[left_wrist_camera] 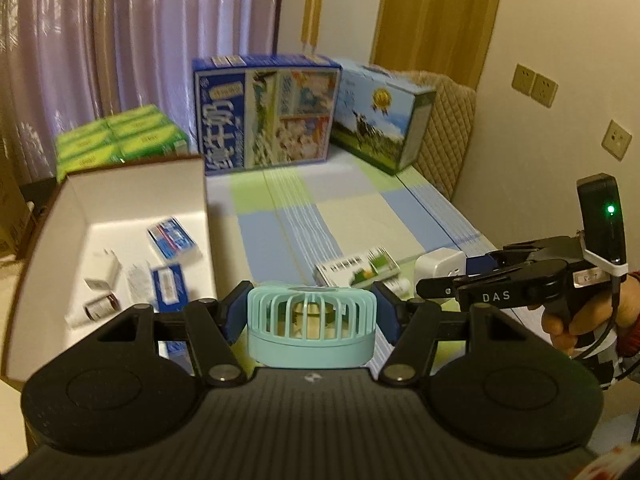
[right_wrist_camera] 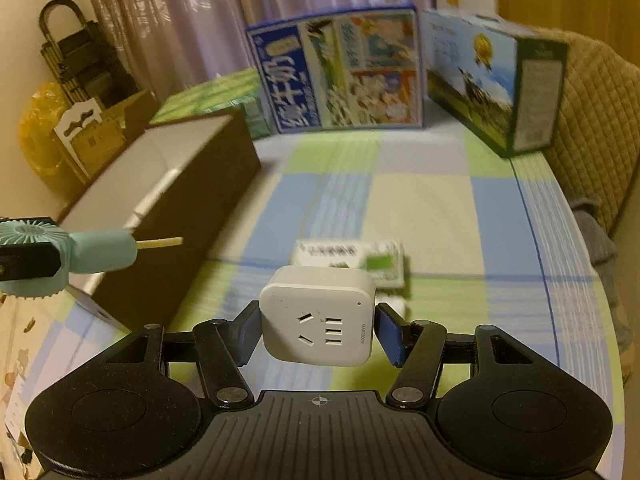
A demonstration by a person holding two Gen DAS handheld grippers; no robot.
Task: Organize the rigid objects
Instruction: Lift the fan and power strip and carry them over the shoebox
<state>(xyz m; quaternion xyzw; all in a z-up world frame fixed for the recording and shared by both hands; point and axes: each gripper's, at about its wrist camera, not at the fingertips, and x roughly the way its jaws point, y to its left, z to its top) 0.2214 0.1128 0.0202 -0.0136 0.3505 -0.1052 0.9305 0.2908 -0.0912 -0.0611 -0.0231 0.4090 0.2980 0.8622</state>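
My left tool (left_wrist_camera: 311,316) clamps the mint fan (left_wrist_camera: 311,322), storage box (left_wrist_camera: 120,208) near-left, nearer than my right tool (right_wrist_camera: 318,330) holding the white socket cube (right_wrist_camera: 318,326).

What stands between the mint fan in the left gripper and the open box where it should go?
Only the box's near side wall. The left gripper holds the mint fan beside the open box, so it must clear that wall. Small items cover part of the box floor; the far part looks free.

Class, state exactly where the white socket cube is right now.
In the right wrist view the white socket cube sits centre frame, clamped in the right gripper, raised above the checked mat before the green-and-white carton.
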